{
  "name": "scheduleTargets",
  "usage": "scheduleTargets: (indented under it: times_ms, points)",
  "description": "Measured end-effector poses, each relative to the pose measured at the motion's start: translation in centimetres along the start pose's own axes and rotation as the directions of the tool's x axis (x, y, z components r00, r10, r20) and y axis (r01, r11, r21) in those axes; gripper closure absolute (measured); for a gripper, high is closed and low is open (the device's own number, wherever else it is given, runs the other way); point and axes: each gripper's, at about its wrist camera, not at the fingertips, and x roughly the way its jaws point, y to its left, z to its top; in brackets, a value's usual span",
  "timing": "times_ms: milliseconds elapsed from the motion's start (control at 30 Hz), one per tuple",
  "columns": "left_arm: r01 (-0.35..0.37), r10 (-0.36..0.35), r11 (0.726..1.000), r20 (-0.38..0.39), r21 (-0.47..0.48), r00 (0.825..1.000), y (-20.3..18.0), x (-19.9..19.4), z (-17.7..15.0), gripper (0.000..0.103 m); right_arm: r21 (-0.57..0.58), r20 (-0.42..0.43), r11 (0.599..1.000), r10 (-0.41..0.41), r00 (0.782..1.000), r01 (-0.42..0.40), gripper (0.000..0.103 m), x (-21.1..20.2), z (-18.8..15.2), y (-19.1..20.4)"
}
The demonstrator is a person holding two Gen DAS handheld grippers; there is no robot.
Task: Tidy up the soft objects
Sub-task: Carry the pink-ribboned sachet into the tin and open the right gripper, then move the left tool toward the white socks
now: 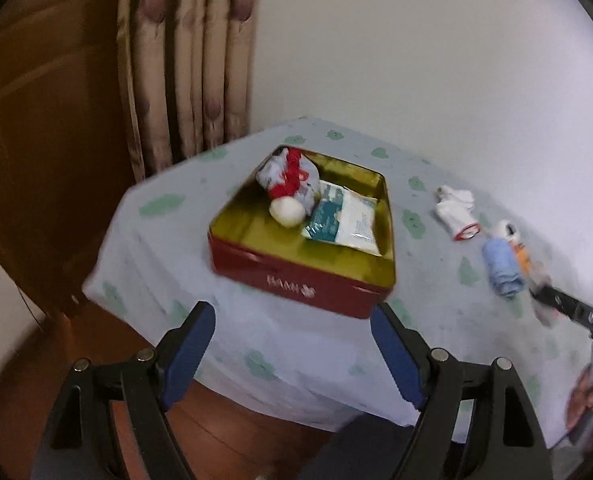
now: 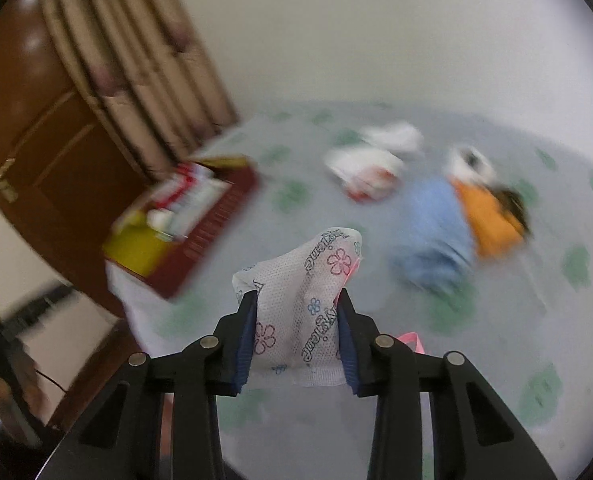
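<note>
**While clamped: printed pouch aloft**

While clenched in the right gripper [image 2: 296,334], floral white pouch [image 2: 302,300] held above the tablecloth [image 2: 288,196]. Left gripper [image 1: 292,346] spread wide, empty, facing red tin [image 1: 296,284]. Blue roll [image 1: 502,270] near white socks [image 1: 456,210].

Open cloth is found in front of the red tin [image 1: 302,286], between it and the near edge of the table [image 1: 296,360], so that side can be approached freely. The tin's top is open, but the far-left corner is taken up by a red-and-grey bundle [image 1: 290,178] and a white ball [image 1: 286,210], and the right side is covered by a flat packet [image 1: 346,220]. Only the near-left floor is left bare. To the right, the cloth is blocked by white socks [image 1: 456,208], a blue roll [image 1: 502,270] and an orange item [image 2: 488,220]. A curtain [image 1: 188,60] hangs close behind the table's far-left corner.
</note>
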Motion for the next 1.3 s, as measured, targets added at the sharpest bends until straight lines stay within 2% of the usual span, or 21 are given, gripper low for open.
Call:
scheduleTargets:
  times_ms: [67,167,300,367,500,567,633,667,700,767,867,967,1033,1100,1133,1167,1233,1300]
  points:
    - [-0.058,0.058,0.998,0.017,-0.007,0.998,0.3,-0.1,-0.1,0.021,-0.047,0.006,0.996,0.070,0.998,-0.070,0.068,0.8,2.4,3.6]
    - [-0.167,0.165,0.984,0.040,0.054,0.985,0.0,0.0,-0.1,0.021,-0.102,-0.014,0.985,0.140,0.990,-0.141,0.068,3.5,4.9,8.4]
    - [-0.149,0.148,0.987,0.023,0.059,0.989,0.2,0.2,-0.2,0.021,-0.160,-0.075,0.965,0.199,0.977,-0.209,0.068,9.1,6.9,14.4]
    - [-0.173,0.171,0.983,0.039,0.061,0.985,0.5,0.0,-0.1,0.021,-0.181,-0.122,0.956,0.212,0.970,-0.231,0.068,12.3,7.2,16.9]
    - [-0.166,0.165,0.986,0.020,0.032,0.986,1.4,0.4,0.1,0.021,-0.191,-0.176,0.951,0.209,0.962,-0.242,0.068,16.0,6.9,18.8]
    - [-0.186,0.186,0.982,0.019,0.028,0.982,1.7,0.5,0.3,0.021,-0.218,-0.195,0.950,0.183,0.964,-0.225,0.068,17.5,6.8,19.8]
    - [-0.200,0.199,0.979,0.024,0.027,0.980,1.8,0.5,0.4,0.021,-0.234,-0.200,0.949,0.163,0.966,-0.209,0.063,18.5,6.9,20.1]
    - [-0.194,0.193,0.981,0.022,0.027,0.981,1.9,0.6,0.4,0.021,-0.239,-0.212,0.950,0.153,0.965,-0.203,0.055,19.2,6.8,20.3]
    - [-0.188,0.187,0.982,0.017,0.025,0.982,1.9,0.6,0.4,0.021,-0.243,-0.225,0.949,0.146,0.963,-0.201,0.040,19.8,6.8,20.5]
    - [-0.191,0.190,0.981,0.008,0.034,0.982,1.7,0.9,0.3,0.021,-0.233,-0.219,0.949,0.163,0.962,-0.214,0.029,20.1,6.8,20.4]
    - [-0.182,0.183,0.982,-0.014,0.057,0.983,1.2,1.3,0.2,0.021,-0.217,-0.161,0.954,0.176,0.971,-0.209,0.017,18.8,7.3,19.6]
    - [-0.149,0.151,0.986,-0.020,0.075,0.988,0.6,1.4,0.0,0.021,-0.178,-0.090,0.957,0.218,0.972,-0.231,0.017,16.0,7.4,17.5]
    - [-0.141,0.143,0.985,-0.005,0.102,0.990,-0.3,1.1,-0.2,0.021,-0.166,-0.031,0.967,0.192,0.981,-0.194,0.015,13.6,6.8,15.3]
    - [-0.133,0.135,0.982,-0.001,0.136,0.991,-1.1,1.0,-0.4,0.021,-0.178,0.032,0.978,0.119,0.992,-0.111,0.006,10.5,5.1,12.2]
    - [-0.129,0.130,0.980,-0.003,0.150,0.991,-1.5,1.1,-0.4,0.021,-0.186,0.054,0.980,0.075,0.996,-0.064,0.005,9.1,4.0,10.5]
    - [-0.123,0.126,0.978,-0.007,0.167,0.992,-2.0,1.2,-0.6,0.021,-0.194,0.081,0.981,-0.006,0.997,0.022,0.005,7.2,2.3,8.4]
    - [-0.111,0.116,0.974,-0.017,0.200,0.993,-3.1,1.3,-1.0,0.021,-0.198,0.100,0.971,-0.119,0.988,0.137,0.004,5.1,0.1,5.6]
    - [-0.111,0.119,0.964,-0.017,0.241,0.993,-4.4,1.4,-1.4,0.021,-0.201,0.104,0.942,-0.251,0.962,0.267,0.004,2.8,-2.4,1.7]
